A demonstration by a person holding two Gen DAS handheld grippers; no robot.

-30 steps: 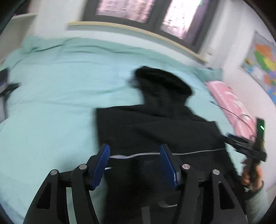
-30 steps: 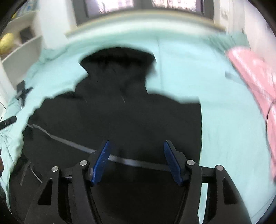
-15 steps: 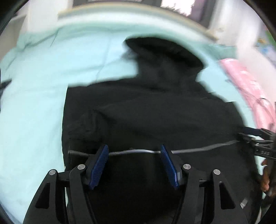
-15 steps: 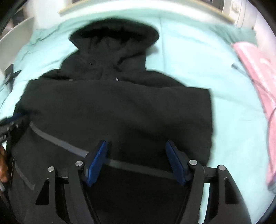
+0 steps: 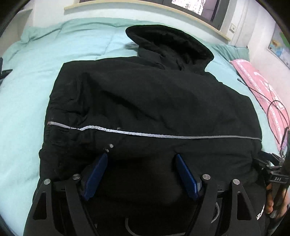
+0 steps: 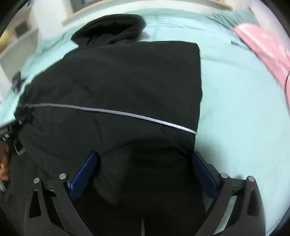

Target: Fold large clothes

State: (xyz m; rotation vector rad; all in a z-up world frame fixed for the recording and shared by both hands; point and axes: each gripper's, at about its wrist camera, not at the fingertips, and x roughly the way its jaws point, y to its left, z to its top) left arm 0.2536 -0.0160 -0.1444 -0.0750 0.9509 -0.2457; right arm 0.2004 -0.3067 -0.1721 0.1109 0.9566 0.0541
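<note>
A black hooded jacket lies spread on the mint green bed, hood at the far end and a grey reflective stripe across it. My left gripper sits low over the near part of the jacket, jaws opening, with a bulge of black cloth between the blue pads. My right gripper is on the jacket's right side, jaws opening very wide, cloth lying loose between them. It also shows in the left wrist view, at the right edge.
A pink blanket with a black cable lies along the bed's right side. A window sill runs behind the bed. A white shelf stands at the left. A person's hand holds the right gripper.
Both grippers have sunk toward the bed with the jacket's near part, and the jacket now fills each view. Both pairs of jaws have spread wider, the right most.
</note>
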